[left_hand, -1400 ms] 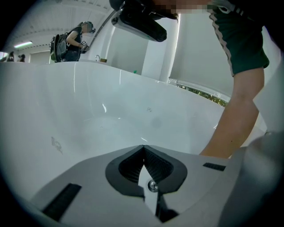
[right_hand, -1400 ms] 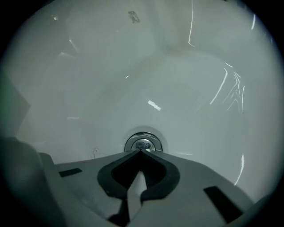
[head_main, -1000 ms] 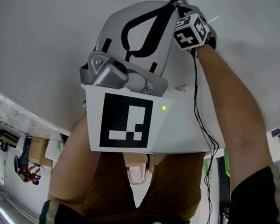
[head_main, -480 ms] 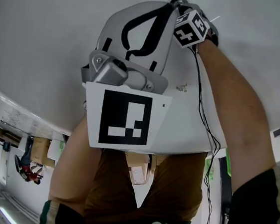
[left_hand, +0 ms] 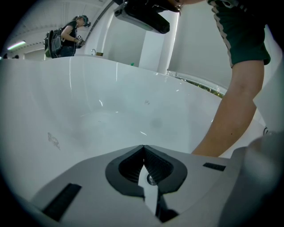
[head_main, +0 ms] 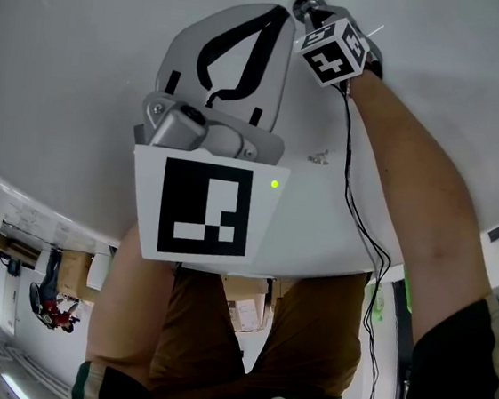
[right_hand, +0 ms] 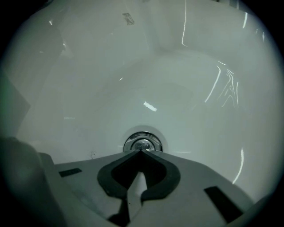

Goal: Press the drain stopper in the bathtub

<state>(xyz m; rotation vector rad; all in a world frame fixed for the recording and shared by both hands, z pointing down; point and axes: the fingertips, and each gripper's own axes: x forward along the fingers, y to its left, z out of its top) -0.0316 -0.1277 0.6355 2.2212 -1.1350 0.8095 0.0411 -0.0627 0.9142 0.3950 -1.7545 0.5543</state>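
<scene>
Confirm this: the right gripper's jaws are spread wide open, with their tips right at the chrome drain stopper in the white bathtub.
Not quite. The right gripper has its jaws shut, tips meeting with nothing between them, as the right gripper view shows. The rest stands: the tips are right at the chrome drain stopper in the white bathtub.

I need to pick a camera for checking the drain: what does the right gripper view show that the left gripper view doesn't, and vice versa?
Only the right gripper view shows the drain stopper, shiny and round at the bottom of the bathtub, just past the closed tips of the right gripper. Only the left gripper view shows the person's bare arm and a bystander in the background. Both show white bathtub wall and shut jaws with nothing between them, on the left gripper too.
</scene>
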